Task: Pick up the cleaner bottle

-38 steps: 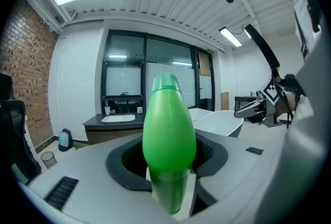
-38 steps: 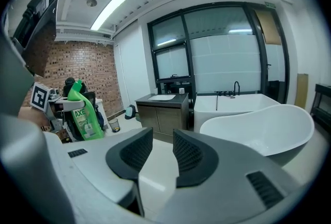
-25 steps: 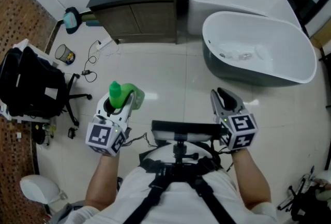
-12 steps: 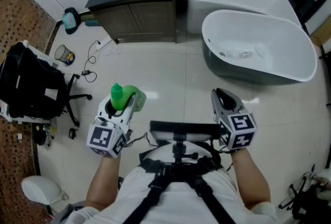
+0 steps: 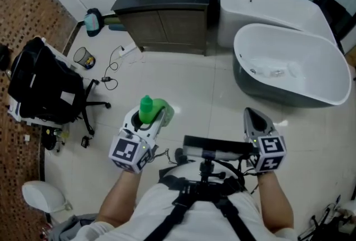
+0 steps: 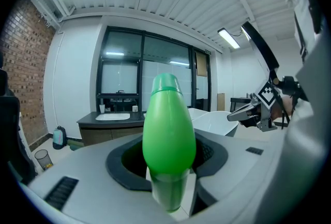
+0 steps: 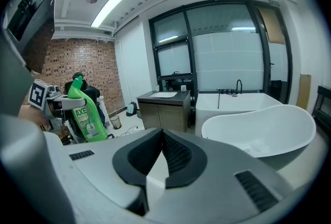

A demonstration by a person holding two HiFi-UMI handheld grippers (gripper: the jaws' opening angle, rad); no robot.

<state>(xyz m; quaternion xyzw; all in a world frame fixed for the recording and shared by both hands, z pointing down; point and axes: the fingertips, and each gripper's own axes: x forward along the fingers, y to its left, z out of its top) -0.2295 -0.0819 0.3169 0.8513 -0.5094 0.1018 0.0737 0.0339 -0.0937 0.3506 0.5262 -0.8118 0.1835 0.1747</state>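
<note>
My left gripper [image 5: 146, 123] is clamped on the green cleaner bottle [image 6: 168, 137]. The pads press on its sides, and the rounded shoulder and cap rise above the jaws. The bottle is off the floor, in the air in front of me, well to the left of the bathtub [image 5: 267, 91] and on my side of it. My right gripper [image 5: 257, 120] hangs closer to the bathtub's near end. Its jaws have just been closing and now meet with nothing between them.

The pick itself looks done to me, so the job in hand is not to lose the bottle. Its body is smooth plastic and tapers, so I expect it could creep through the pads if I jolt it or let the squeeze slacken. I would hold the pressure even rather than bear down harder, since thin plastic is likely to dent and then sit looser. I would hold the cap uppermost and my wrist level, in case the cap is not tight. Any move toward the bathtub should be slow and without swing. The right gripper is best held clear on the bathtub side, free to come under the bottle's base if it starts to slide.
</note>
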